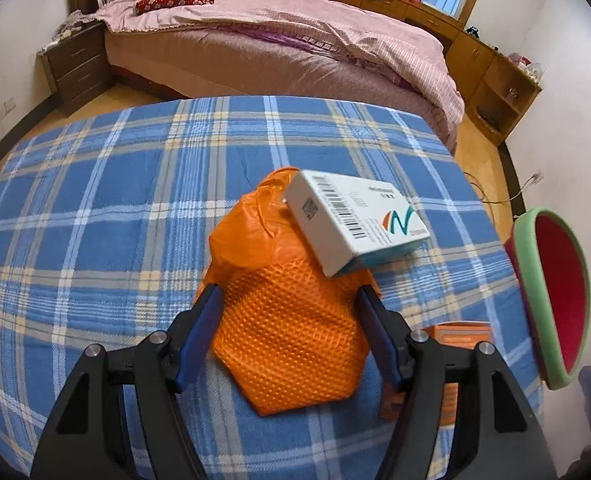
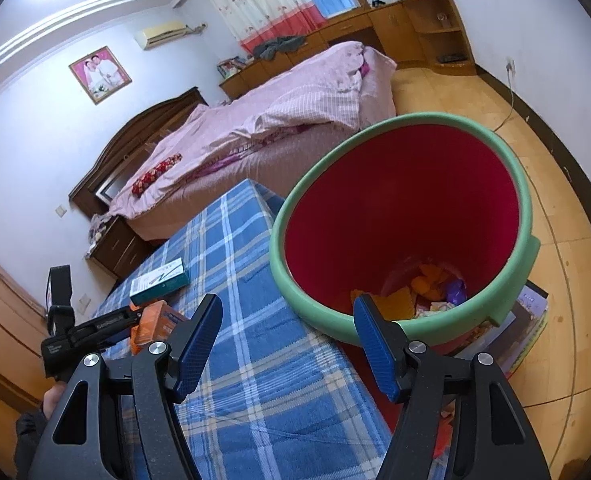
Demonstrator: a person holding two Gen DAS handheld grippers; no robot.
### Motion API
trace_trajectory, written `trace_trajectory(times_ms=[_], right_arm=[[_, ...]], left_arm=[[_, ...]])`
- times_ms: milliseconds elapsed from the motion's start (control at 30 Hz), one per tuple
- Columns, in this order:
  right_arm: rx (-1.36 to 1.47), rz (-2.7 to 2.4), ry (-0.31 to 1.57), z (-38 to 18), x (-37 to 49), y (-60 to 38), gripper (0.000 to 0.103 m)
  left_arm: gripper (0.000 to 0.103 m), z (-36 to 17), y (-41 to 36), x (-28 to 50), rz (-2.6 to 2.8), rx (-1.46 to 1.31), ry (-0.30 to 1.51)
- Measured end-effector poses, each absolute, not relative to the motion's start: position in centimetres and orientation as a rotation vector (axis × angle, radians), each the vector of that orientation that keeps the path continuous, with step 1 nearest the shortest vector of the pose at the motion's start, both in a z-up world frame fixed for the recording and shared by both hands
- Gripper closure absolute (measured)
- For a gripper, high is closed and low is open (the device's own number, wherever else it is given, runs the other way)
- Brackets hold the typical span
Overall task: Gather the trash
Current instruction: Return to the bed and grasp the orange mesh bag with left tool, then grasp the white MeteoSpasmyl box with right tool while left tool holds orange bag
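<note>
Our left claw (image 1: pixel 291 300) straddles a crumpled orange dimpled bag (image 1: pixel 283 320) on the blue plaid tabletop (image 1: pixel 95 220), blue pads spread, seemingly not pressing it. A white cardboard box (image 1: pixel 355 220) leans on the bag. Our right claw (image 2: pixel 287 308) hangs spread and empty before the round green-rimmed, red-lined bin (image 2: pixel 395 208).

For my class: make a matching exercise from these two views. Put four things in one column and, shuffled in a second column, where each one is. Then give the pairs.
Things
1. orange bag
2. white box
3. bin
4. red pillow

Places
A. on the pink bed
B. beside the checked blanket's edge
C. between the left tool's open fingers
D. leaning on the orange bag

Pairs: 1-C, 2-D, 3-B, 4-A
</note>
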State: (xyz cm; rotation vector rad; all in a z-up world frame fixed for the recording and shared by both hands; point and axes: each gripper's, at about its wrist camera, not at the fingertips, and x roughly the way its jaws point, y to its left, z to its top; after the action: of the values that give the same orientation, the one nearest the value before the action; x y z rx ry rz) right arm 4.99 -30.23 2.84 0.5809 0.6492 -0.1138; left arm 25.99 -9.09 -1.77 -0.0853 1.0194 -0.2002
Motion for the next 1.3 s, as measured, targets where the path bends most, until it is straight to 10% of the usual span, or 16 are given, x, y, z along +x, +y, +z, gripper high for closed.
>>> trace_trajectory(times_ms=[133, 367, 1300], right_arm=[[0.579, -0.103, 0.658, 2.7, 5.4, -30.1, 0.033], [0.56, -0.075, 0.661, 3.2, 5.6, -29.0, 0.033], [0.235, 0.2, 0.85, 5.7, 19.7, -16.8, 0.01]], left_arm=[[0.038, -1.8, -8.9, 26.0, -0.199, -0.081, 1.012], [0.082, -1.5, -7.0, 25.3, -0.19, -0.133, 1.022], [0.087, 1.4, 4.2, 23.3, -0.002, -0.242, 0.819]])
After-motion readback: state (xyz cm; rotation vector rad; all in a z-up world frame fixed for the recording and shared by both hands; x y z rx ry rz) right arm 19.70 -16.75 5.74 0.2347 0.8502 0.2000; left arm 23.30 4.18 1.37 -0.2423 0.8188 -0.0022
